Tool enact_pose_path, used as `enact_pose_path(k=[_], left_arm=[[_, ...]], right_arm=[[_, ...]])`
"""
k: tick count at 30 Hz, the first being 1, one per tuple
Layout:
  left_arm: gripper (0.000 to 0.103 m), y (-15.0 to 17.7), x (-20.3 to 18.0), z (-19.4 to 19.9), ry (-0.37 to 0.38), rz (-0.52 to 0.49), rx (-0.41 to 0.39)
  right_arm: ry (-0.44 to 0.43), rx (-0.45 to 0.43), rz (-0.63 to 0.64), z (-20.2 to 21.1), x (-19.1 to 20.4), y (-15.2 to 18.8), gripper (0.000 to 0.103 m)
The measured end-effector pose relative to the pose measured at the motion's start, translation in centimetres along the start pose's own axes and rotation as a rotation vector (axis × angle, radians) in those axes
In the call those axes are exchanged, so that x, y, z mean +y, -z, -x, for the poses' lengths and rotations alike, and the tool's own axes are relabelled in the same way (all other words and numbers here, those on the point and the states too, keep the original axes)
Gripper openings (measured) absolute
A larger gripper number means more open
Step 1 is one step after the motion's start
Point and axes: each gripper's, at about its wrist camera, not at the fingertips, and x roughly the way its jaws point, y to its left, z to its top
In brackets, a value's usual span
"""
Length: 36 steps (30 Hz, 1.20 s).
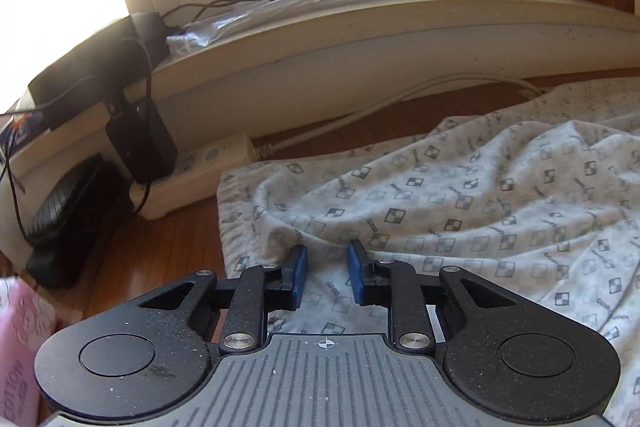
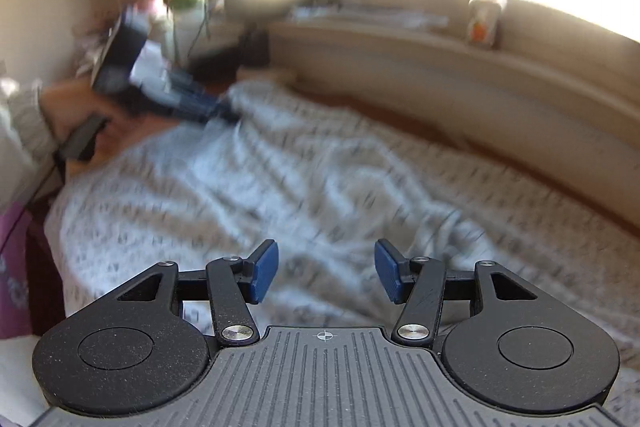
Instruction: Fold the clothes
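Garment (image 1: 460,211), soft, light, limp printed cotton: best pinched at its hem, left of centre. Left gripper (image 1: 327,277) stands narrow, unclamped; right gripper (image 2: 326,273) wide, empty.

"COTTON" on pink pack (image 1: 20,359)

Left gripper (image 1: 327,269): black linkage arms, silver screws, blue pads, ribbed grey base, crosshair mark; right gripper (image 2: 326,270) alike; knit cuff (image 2: 32,119) pale.
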Motion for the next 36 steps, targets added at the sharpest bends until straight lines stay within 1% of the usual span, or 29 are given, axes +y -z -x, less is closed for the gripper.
enact_pose_path(k=[2, 3, 5, 10, 12, 13, 14, 15, 16, 17, 18, 20, 22, 24, 25, 28, 32, 33, 34, 35, 36], left_arm=[[0.026, -0.5, -0.1, -0.9, -0.023, -0.025, -0.003], [0.026, -0.7, -0.1, -1.3, -0.033, -0.035, -0.003], [0.026, -1.2, -0.1, -2.1, -0.045, -0.048, -0.001], [0.026, -2.0, 0.2, -3.6, -0.07, -0.061, -0.004], [0.026, -2.3, 0.4, -3.7, -0.066, -0.049, 0.005], [0.027, -2.5, 0.5, -3.5, -0.062, -0.036, 0.021], [0.027, -2.6, 0.6, -3.0, -0.06, -0.029, 0.021], [0.029, -2.7, 0.7, -2.4, -0.058, -0.021, 0.021], [0.032, -2.7, 0.5, -1.5, -0.057, -0.019, -0.004], [0.039, -2.8, 0.3, -0.5, -0.055, -0.016, -0.028], [0.045, -2.8, -0.2, 0.4, -0.042, -0.027, -0.046], [0.046, -3.1, -1.8, 2.0, 0.003, -0.049, -0.081], [0.05, -3.3, -3.8, 3.1, 0.071, -0.056, -0.112], [0.059, -3.5, -6.2, 3.7, 0.141, -0.067, -0.131], [0.059, -3.5, -7.5, 3.8, 0.175, -0.074, -0.137], [0.06, -3.4, -11.3, 3.8, 0.26, -0.104, -0.141], [0.061, -2.8, -14.6, 3.8, 0.34, -0.123, -0.147], [0.062, -2.7, -14.9, 3.9, 0.362, -0.116, -0.153], [0.062, -2.5, -15.2, 4.0, 0.384, -0.109, -0.163], [0.063, -2.3, -15.4, 4.0, 0.402, -0.108, -0.17], [0.063, -2.1, -15.5, 3.9, 0.406, -0.108, -0.167]], right_arm=[[0.015, 0.044, 0.018, -1.4, 0.4, 0.4, 0.055], [0.013, 0.039, 0.004, -1.6, 0.2, 0.4, 0.058], [0.008, 0.029, -0.024, -2.0, -0.1, 0.2, 0.058], [0.04, 0.023, -0.026, -2.8, 0.8, -0.2, 0.06], [0.051, 0.009, -0.03, -1.6, 0.7, 0.3, 0.059], [0.062, -0.017, -0.023, -0.3, 0.5, 0.8, 0.059], [0.078, -0.028, -0.032, 1.4, -0.1, 1.6, 0.059], [0.093, -0.039, -0.04, 3.0, -0.8, 2.4, 0.059], [0.109, -0.05, -0.049, 4.7, -1.5, 3.2, 0.059], [0.126, -0.06, -0.058, 6.3, -2.1, 4.0, 0.059], [0.166, -0.055, -0.065, 7.8, -2.8, 5.0, 0.058], [0.232, -0.041, -0.091, 10.4, -4.4, 7.0, 0.058], [0.31, -0.04, -0.139, 13.0, -6.2, 9.2, 0.058], [0.376, -0.045, -0.201, 15.7, -7.8, 11.5, 0.058], [0.409, -0.049, -0.229, 17.2, -8.4, 12.7, 0.058], [0.548, -0.067, -0.311, 21.8, -9.5, 16.4, 0.058], [0.697, -0.103, -0.46, 28.4, -11.6, 21.7, 0.058], [0.738, -0.108, -0.494, 29.9, -12.2, 23.0, 0.053], [0.768, -0.118, -0.536, 31.2, -13.0, 24.3, 0.04], [0.798, -0.129, -0.577, 32.5, -13.7, 25.6, 0.038], [0.837, -0.154, -0.629, 33.8, -14.5, 26.9, 0.039]])
